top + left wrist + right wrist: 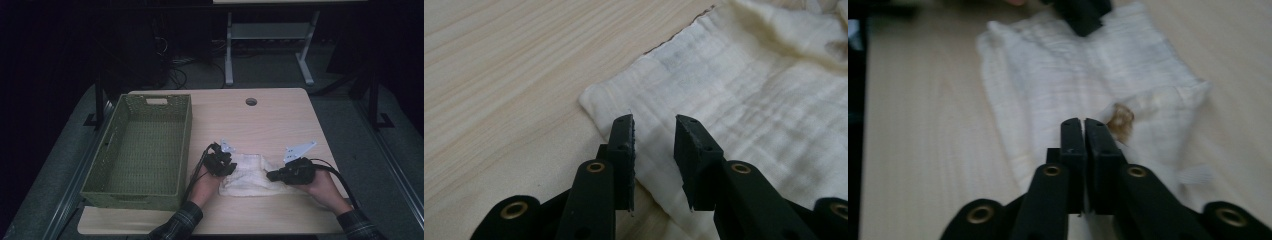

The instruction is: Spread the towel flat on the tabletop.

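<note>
soft woven cloth (pixel 744 85), matt wood tbl (pixel 509 65)

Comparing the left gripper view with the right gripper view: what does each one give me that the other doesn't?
Left gripper view: the left gripper with jaws apart over the near corner of the white woven cloth, and a thin dark edge line along the cloth's hem.

Right gripper view: the right gripper with jaws almost together, a brown stain on the cloth just beyond them, and the other gripper at the cloth's far end.

Shared: the cloth lying on the pale wooden table.

Cloth (pixel 250 172) on table (pixel 280 115), right of basket (pixel 145 150), btwn both hands.
</note>
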Motion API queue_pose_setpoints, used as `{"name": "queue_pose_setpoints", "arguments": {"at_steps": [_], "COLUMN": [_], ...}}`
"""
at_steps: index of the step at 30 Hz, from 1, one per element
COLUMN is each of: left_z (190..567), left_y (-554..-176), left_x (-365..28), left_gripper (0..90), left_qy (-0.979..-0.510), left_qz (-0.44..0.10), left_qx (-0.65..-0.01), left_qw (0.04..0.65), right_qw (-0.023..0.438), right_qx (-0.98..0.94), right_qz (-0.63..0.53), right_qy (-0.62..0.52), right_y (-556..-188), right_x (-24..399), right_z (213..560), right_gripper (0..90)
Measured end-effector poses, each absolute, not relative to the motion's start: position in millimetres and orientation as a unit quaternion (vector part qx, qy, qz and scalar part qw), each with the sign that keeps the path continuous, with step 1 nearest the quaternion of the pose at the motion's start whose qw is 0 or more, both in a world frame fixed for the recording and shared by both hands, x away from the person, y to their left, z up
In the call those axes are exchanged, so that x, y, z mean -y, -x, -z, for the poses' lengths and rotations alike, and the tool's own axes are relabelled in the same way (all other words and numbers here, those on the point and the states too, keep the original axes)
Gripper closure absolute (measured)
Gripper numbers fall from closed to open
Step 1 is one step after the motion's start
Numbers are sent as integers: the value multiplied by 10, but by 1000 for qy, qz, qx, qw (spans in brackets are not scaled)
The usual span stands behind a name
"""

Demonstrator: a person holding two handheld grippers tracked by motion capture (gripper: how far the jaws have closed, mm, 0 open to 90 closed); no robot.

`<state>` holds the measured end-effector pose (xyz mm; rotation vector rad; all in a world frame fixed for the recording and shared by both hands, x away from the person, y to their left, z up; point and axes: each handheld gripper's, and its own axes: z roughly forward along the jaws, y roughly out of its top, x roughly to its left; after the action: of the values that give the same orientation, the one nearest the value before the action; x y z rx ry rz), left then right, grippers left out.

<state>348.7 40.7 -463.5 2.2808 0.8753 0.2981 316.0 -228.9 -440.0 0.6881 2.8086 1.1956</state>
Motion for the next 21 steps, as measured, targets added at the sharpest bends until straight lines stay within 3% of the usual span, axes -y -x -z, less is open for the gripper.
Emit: {"name": "queue_pose_setpoints", "arguments": {"at_steps": [6,9,15,21], "left_z": [4638,4637,4638,4640], "left_y": [-3490,-3487,-3490,-3490], "left_x": [-413,-410,-415,-419], "left_gripper": [696,696,696,696], "left_qy": [-873,-873,-872,-872], "left_qz": [-113,-114,-113,-112], "left_qx": [-336,-336,-337,-337], "left_qw": [336,335,336,338], "right_qw": [53,62,32,25], "right_qx": [-866,-857,-864,-869], "right_qz": [-426,-420,-393,-378], "right_qy": [-256,-293,-311,-319], "right_y": [-3225,-3347,-3496,-3586], "right_x": [2602,2789,2803,2727], "right_z": [4170,4218,4446,4551], "right_gripper": [769,769,700,700]}}
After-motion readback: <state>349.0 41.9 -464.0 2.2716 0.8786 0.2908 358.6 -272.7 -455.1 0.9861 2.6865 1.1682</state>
